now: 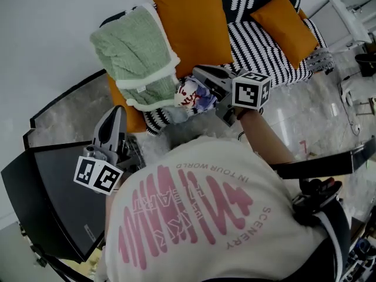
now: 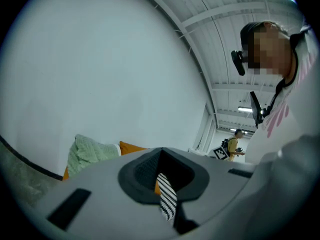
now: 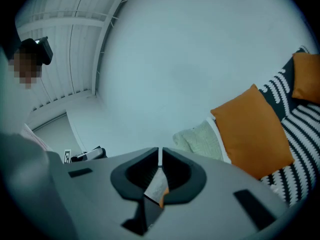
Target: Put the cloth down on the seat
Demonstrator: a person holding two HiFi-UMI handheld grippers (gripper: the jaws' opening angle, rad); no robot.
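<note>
The cloth point(image 1: 189, 96), white with red and blue print, lies bunched at the front edge of the sofa seat point(image 1: 261, 49), which has a black-and-white striped cover. My right gripper point(image 1: 201, 80) reaches in from the right, its tips right at the cloth. In the right gripper view its jaws point(image 3: 159, 154) stand shut, with a pale scrap of the cloth point(image 3: 157, 188) pinched between them. My left gripper point(image 1: 113, 122) hangs lower left, away from the sofa and pointing up. It is shut on nothing point(image 2: 161, 151); only a sliver of striped cover shows through the slit.
A folded green blanket point(image 1: 138, 51) and two orange cushions point(image 1: 197, 22) point(image 1: 285, 19) lean on the sofa back. A dark glossy table point(image 1: 53, 198) stands at the lower left. The floor is grey marble point(image 1: 317, 104). Another person point(image 2: 234, 145) stands far off.
</note>
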